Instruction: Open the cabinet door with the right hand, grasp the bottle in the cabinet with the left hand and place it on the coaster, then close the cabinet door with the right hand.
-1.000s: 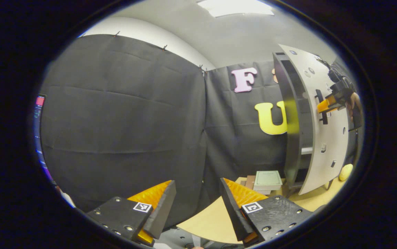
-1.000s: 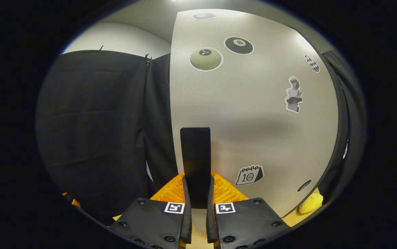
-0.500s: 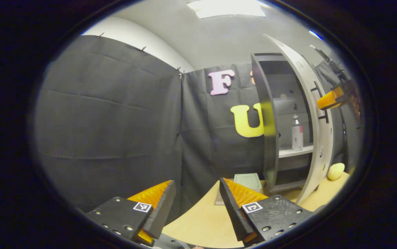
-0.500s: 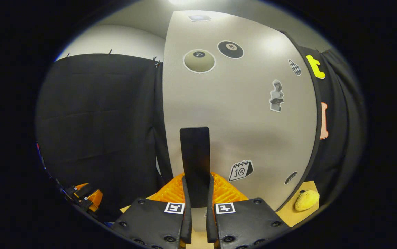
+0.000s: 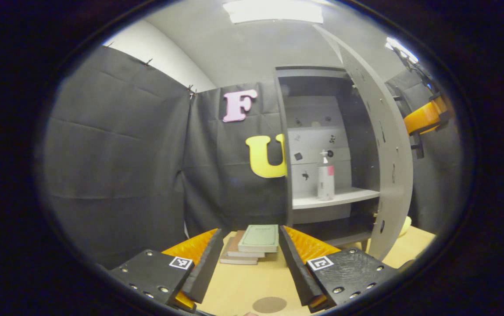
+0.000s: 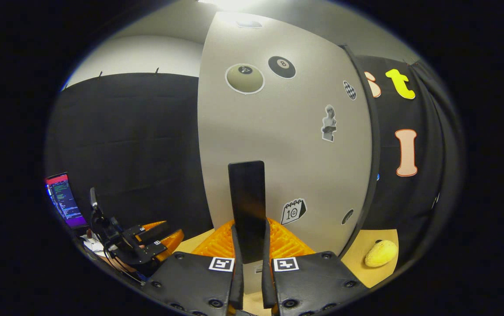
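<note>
1. Bottle [image 5: 325, 176] is standing upright on the shelf [image 5: 344, 197] inside the cabinet [image 5: 313, 145], near the shelf's front edge and toward its middle; one bottle is showing.
2. Door [image 6: 287, 145] is standing wide open, and the right gripper [image 6: 249, 259] is clamping its two fingers on the handle [image 6: 246, 197], one on each side.
3. Left gripper [image 5: 245, 254] is hovering low over the table [image 5: 252, 285] with its fingers apart and nothing between them, facing the cabinet and well apart from the bottle.
4. Judging by this, the opening step is looking about done and the bottle grasp is coming up: the left gripper needs to rise to shelf height, go in past the open door, and close around the bottle's body while the right keeps the door out of the way.
5. Coaster [image 5: 269, 304], one round disc, is lying at the table's near edge, just in front of the left gripper.
6. Books [image 5: 252, 243] are sitting in one stack of about three farther back on the table, in front of the cabinet's left side.
7. One yellow lump [image 6: 381, 253], which I cannot identify, is lying on the table just beyond the door.
</note>
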`<action>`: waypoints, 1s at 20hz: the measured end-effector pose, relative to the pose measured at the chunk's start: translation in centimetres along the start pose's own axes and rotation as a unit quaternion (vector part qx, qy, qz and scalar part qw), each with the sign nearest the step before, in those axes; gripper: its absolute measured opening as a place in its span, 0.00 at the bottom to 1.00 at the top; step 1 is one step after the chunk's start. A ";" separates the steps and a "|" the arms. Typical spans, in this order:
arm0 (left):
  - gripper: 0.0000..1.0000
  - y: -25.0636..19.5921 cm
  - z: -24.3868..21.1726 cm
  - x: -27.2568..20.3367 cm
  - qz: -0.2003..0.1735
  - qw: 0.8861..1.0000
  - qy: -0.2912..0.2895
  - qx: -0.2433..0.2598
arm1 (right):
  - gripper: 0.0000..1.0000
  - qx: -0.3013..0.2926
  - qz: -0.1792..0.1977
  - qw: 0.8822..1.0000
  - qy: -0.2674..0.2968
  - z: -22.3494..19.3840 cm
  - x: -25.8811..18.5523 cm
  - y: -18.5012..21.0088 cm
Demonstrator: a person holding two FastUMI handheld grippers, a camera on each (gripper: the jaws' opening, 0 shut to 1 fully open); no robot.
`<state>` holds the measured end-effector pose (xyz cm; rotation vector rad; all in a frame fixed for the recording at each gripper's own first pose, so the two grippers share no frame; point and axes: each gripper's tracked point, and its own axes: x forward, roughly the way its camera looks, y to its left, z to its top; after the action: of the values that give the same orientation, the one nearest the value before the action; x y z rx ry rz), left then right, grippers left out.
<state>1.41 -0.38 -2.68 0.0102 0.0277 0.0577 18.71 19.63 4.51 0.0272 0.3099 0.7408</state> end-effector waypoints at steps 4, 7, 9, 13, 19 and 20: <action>0.77 -5.2 0.7 -0.1 -0.017 1.000 -0.006 0.005 | 0.18 0.001 0.010 1.000 -0.001 -0.2 -1.6 -1.4; 0.77 -8.4 0.9 0.2 -0.024 1.000 -0.004 0.005 | 0.18 0.003 0.018 1.000 -0.009 -0.5 -2.8 -2.3; 0.77 -10.3 0.8 0.3 -0.028 1.000 -0.001 0.006 | 0.18 0.016 0.025 0.999 -0.015 -0.6 -3.3 -3.1; 0.77 -14.0 0.9 0.3 -0.035 0.999 0.000 0.005 | 0.18 0.015 0.031 0.999 -0.023 -0.7 -4.0 -4.2; 0.76 -18.3 1.1 0.0 -0.030 1.000 0.003 0.003 | 0.14 0.007 0.027 0.999 -0.027 -0.5 -5.2 -6.0; 0.76 -18.7 1.1 0.1 -0.026 1.000 0.003 0.002 | 0.14 0.004 0.024 0.999 -0.028 -0.5 -5.4 -6.3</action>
<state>2.60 -19.05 -1.77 0.0128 0.0333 0.0050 19.00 11.37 4.64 0.0628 0.2598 0.7859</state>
